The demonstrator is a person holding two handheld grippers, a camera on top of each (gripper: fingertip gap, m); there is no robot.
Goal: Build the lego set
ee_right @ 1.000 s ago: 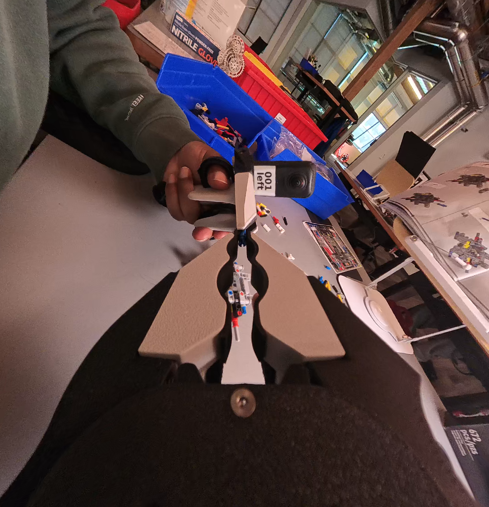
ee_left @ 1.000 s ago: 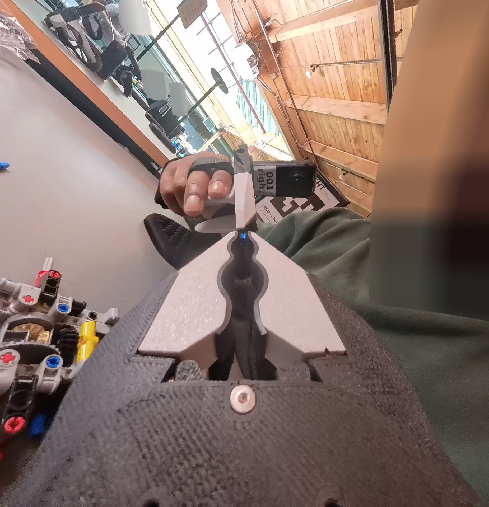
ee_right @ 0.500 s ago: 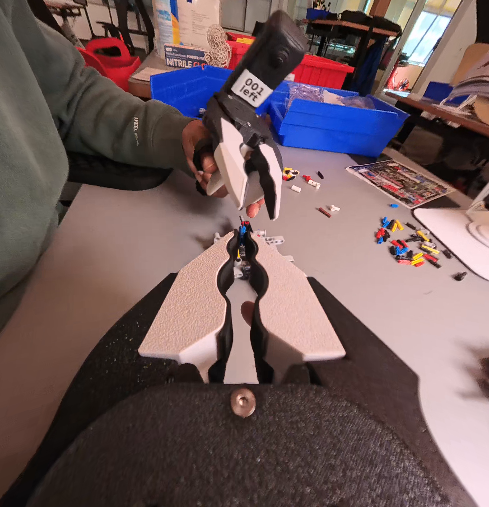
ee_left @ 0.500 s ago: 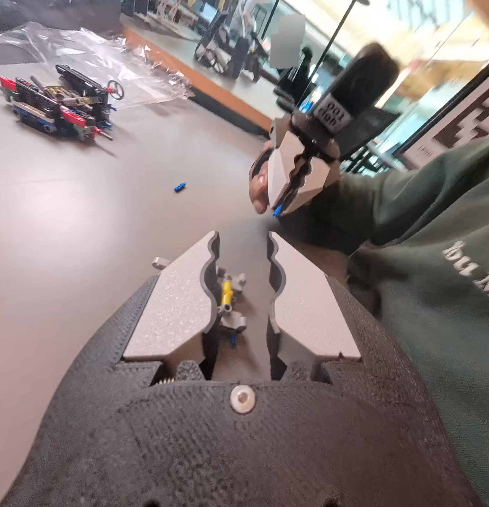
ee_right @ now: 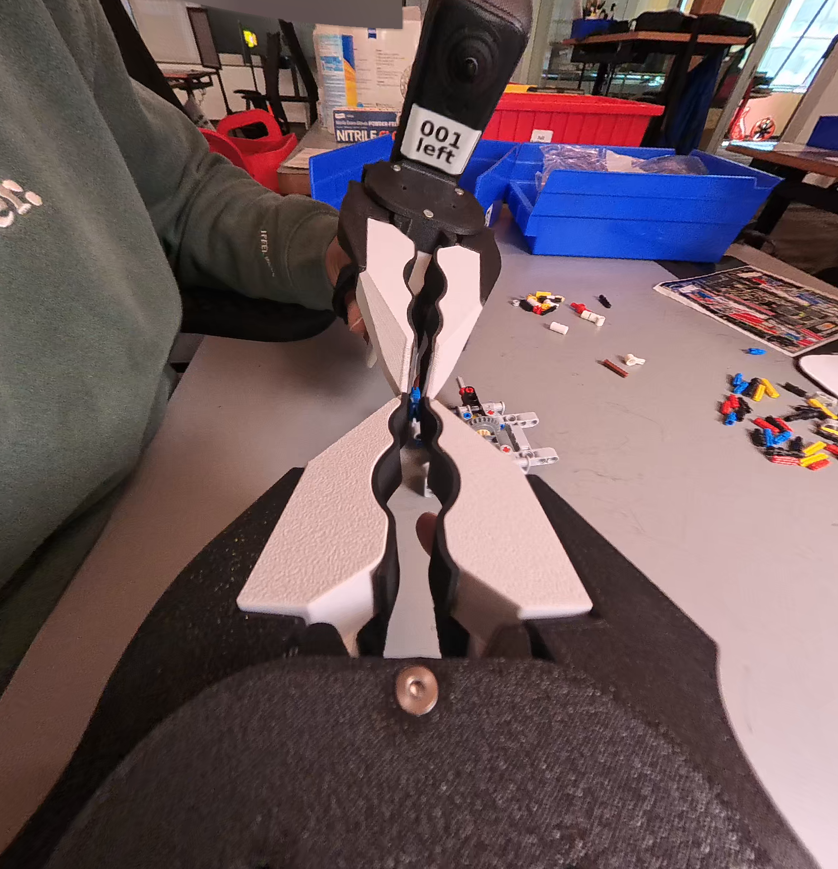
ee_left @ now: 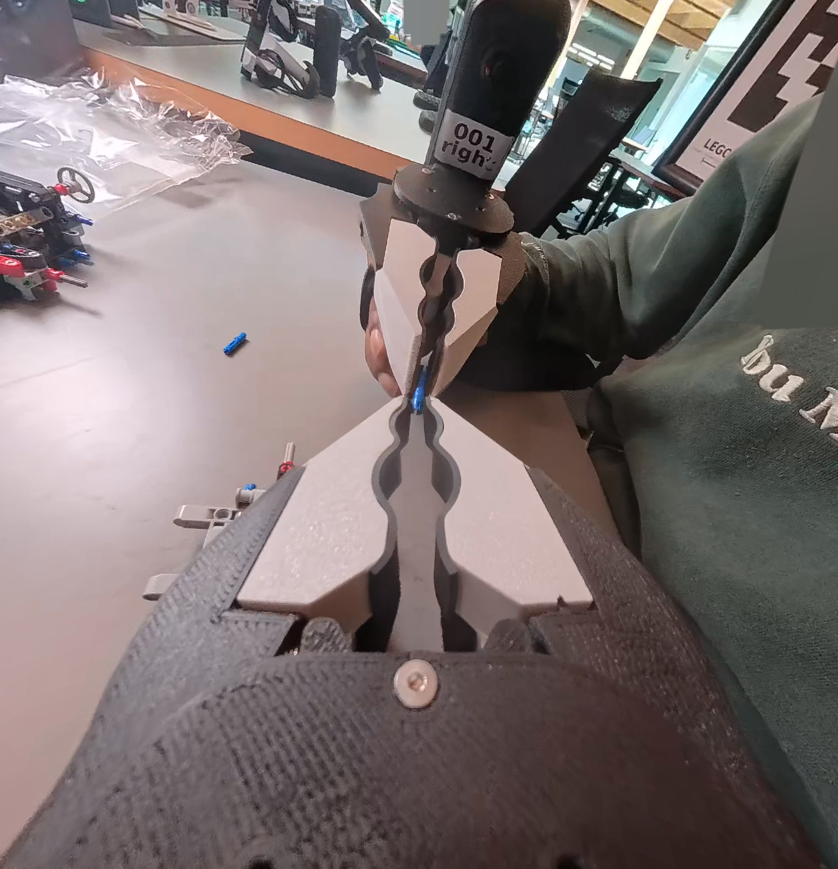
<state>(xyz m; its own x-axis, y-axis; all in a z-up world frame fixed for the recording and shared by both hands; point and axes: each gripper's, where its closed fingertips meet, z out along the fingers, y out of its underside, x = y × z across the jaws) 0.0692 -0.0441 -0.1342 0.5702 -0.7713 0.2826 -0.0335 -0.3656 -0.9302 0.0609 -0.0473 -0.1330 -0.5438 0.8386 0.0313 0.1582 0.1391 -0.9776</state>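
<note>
My two grippers meet tip to tip above the grey table point(ee_left: 125, 423). A small blue pin point(ee_left: 418, 392) bridges them. My right gripper point(ee_left: 424, 382) comes down from above in the left wrist view, shut on the pin's upper part. My left gripper point(ee_left: 414, 408) is shut on its lower end. In the right wrist view the blue pin point(ee_right: 413, 405) sits in my right gripper's point(ee_right: 414, 403) tips, and the left gripper point(ee_right: 414, 388) pinches it from above. A grey beam-and-gear assembly point(ee_right: 501, 432) lies on the table just right of the tips.
A loose blue pin point(ee_left: 235, 343) lies on the table. A brick vehicle model point(ee_left: 22, 254) and clear plastic bags point(ee_left: 101, 131) are at far left. Piles of coloured pins point(ee_right: 784, 423), a printed sheet point(ee_right: 760, 305) and blue bins point(ee_right: 633, 207) are at right. A green sleeve point(ee_right: 196, 225) borders the table. Less than 4 cm separates the two grippers' tips.
Half a second ago my left gripper stood open over the grey assembly while the right kept the blue pin. The left has come back and shut on the pin's end again.
</note>
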